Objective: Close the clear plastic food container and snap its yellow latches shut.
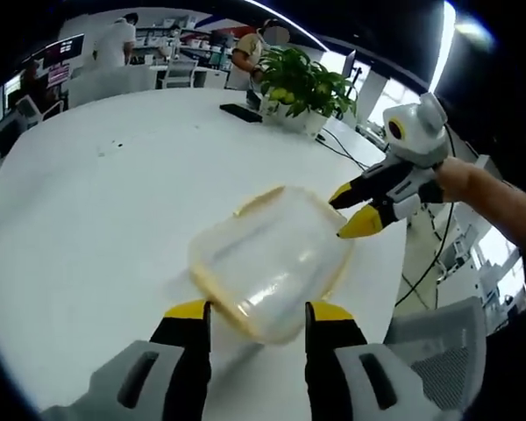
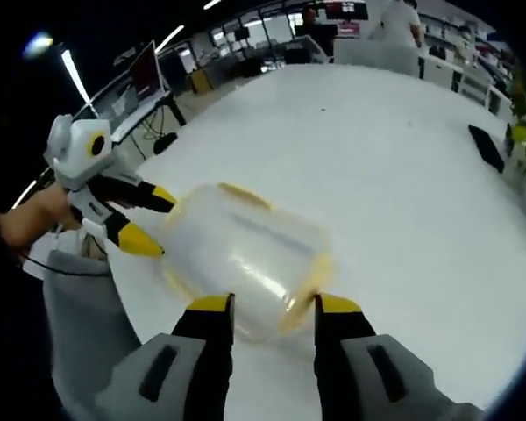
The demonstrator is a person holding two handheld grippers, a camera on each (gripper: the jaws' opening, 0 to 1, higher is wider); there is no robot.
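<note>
The clear plastic food container [image 1: 272, 263] with yellow latches lies on the round white table [image 1: 96, 219], its lid resting on top; it looks blurred. My left gripper [image 1: 259, 314] is open, its yellow-tipped jaws on either side of the container's near end. The right gripper [image 1: 351, 212] comes in from the right, open, with its tips at the container's far corner. In the right gripper view the same container [image 2: 245, 254] sits between the open jaws of my right gripper [image 2: 273, 307], and the left gripper [image 2: 149, 221] reaches its other end from the left. Whether any jaw touches the plastic is unclear.
A potted plant [image 1: 302, 88] and a black phone [image 1: 241, 112] stand at the table's far edge; the phone [image 2: 486, 147] also lies far right. Cables hang off the edge. A grey chair [image 1: 438, 351] stands close by. People and desks are in the background.
</note>
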